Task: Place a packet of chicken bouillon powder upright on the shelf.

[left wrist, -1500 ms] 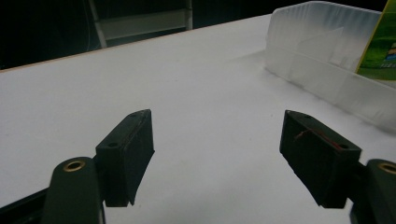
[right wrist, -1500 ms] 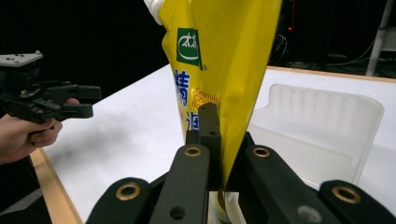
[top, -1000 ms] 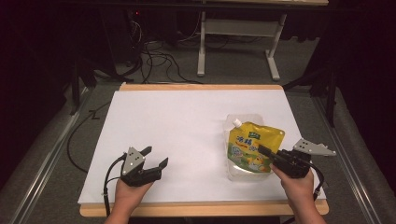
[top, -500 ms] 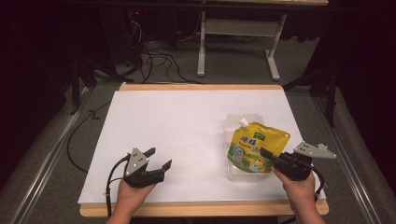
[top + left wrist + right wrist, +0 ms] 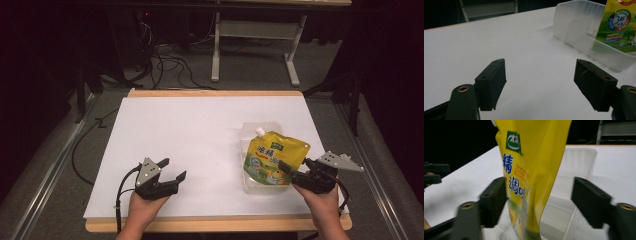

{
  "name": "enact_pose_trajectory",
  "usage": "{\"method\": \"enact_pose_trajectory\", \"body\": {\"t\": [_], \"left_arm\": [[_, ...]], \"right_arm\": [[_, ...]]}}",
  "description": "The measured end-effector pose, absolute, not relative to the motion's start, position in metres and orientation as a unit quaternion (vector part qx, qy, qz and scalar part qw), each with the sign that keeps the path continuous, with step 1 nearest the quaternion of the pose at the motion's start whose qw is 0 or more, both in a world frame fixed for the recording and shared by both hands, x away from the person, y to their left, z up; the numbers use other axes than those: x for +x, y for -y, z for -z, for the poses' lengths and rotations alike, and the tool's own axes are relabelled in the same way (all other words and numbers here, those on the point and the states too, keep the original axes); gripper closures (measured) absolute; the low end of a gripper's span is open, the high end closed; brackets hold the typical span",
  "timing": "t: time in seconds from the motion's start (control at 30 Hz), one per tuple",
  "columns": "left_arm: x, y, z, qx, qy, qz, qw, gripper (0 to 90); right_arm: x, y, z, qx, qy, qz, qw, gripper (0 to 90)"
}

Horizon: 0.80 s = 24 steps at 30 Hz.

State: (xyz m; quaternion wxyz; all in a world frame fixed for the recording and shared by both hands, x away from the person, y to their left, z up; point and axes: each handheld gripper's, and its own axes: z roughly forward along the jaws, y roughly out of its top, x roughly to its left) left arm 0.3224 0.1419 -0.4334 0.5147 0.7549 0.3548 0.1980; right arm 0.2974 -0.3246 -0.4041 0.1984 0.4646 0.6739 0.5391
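A yellow spouted pouch [image 5: 272, 156] with blue print stands in a clear plastic container [image 5: 256, 129] at the right of the white table. My right gripper [image 5: 297, 165] is at the pouch's near right corner. In the right gripper view it is open [image 5: 539, 193], with the pouch [image 5: 529, 165] edge-on between its jaws and close to the left one. My left gripper [image 5: 173, 168] is open over bare table at the front left, holding nothing. The left gripper view [image 5: 541, 77] shows the container [image 5: 579, 37] and the pouch [image 5: 621, 25] ahead to the right.
The white tabletop [image 5: 200, 130] has a wooden edge at front and back. Behind the table, cables [image 5: 165, 60] lie on the floor beside a white desk frame [image 5: 255, 35]. Metal rails run along both sides.
My right gripper has shifted slightly right and toward the front edge, staying at the pouch. The left gripper has barely moved.
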Motion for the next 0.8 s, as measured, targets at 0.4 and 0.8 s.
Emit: {"method": "enact_pose_trajectory", "body": {"t": [0.4,0.8], "left_arm": [[0.324,-0.139,0.432,0.762,-0.347,-0.198,0.51,25.5],[0.323,-0.137,0.433,0.763,-0.346,-0.196,0.509,25.5]], "right_arm": [[0.273,0.322,0.36,0.433,-0.652,-0.572,0.245,9.9],[0.249,0.297,0.325,0.373,-0.662,-0.592,0.269,7.4]]}}
